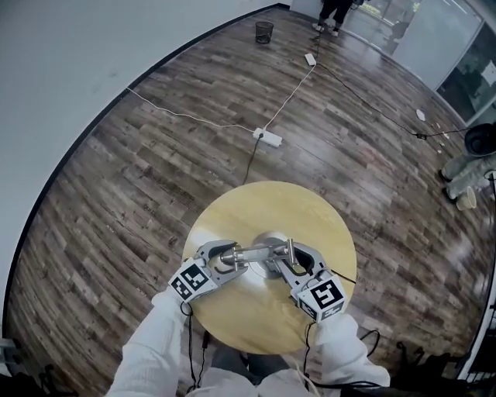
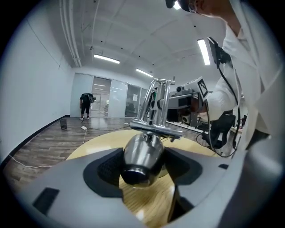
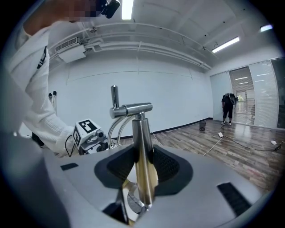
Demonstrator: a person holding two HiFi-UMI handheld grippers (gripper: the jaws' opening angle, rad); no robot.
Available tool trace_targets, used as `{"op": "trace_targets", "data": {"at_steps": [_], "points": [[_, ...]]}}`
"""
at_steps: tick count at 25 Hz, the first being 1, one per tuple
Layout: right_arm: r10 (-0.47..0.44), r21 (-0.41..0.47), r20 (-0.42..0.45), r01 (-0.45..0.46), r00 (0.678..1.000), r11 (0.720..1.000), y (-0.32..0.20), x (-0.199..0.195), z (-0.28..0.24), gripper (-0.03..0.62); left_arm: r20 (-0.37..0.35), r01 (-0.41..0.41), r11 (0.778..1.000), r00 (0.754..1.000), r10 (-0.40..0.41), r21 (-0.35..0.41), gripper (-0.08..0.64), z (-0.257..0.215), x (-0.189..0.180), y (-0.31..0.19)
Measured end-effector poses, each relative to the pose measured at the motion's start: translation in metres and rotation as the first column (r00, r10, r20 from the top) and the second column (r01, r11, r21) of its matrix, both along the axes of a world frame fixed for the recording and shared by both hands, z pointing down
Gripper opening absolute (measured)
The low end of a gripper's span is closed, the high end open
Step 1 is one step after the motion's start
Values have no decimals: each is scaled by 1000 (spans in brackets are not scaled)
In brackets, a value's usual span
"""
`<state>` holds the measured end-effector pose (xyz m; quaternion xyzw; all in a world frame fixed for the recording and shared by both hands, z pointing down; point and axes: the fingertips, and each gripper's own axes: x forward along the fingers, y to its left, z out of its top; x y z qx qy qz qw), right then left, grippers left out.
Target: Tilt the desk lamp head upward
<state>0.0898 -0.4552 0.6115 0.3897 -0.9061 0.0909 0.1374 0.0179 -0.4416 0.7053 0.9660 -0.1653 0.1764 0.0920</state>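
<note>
A brushed-metal desk lamp (image 1: 267,256) stands in the middle of a round wooden table (image 1: 240,213). Its cone-shaped lamp head (image 2: 142,158) lies between the pads of my left gripper (image 2: 143,168), which look closed against both its sides. In the head view the left gripper (image 1: 225,261) is at the lamp's left end. My right gripper (image 3: 142,168) is shut on the upright lamp post (image 3: 141,142), below the horizontal bar (image 3: 131,109). The head view shows the right gripper (image 1: 296,262) at the lamp's right side. The lamp's base is mostly hidden under the grippers.
A white power strip (image 1: 267,137) and its cables lie on the wood floor beyond the table. A black bin (image 1: 264,31) stands by the far wall. One person (image 1: 335,12) stands far off, and another person (image 1: 469,170) is at the right edge.
</note>
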Motion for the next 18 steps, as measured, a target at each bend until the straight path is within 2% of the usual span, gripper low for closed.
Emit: {"op": "trace_targets", "data": {"at_steps": [11,18], "points": [[-25,-10,-29,25,999,1000,4,2,1,133,18,21,1000,1000,-20,-12,284,-21,-15,8],[-25,-17,-35,25,999,1000,3,2,1,133,-5,43,998,999,-43,36,279,-62,-44,11]]}}
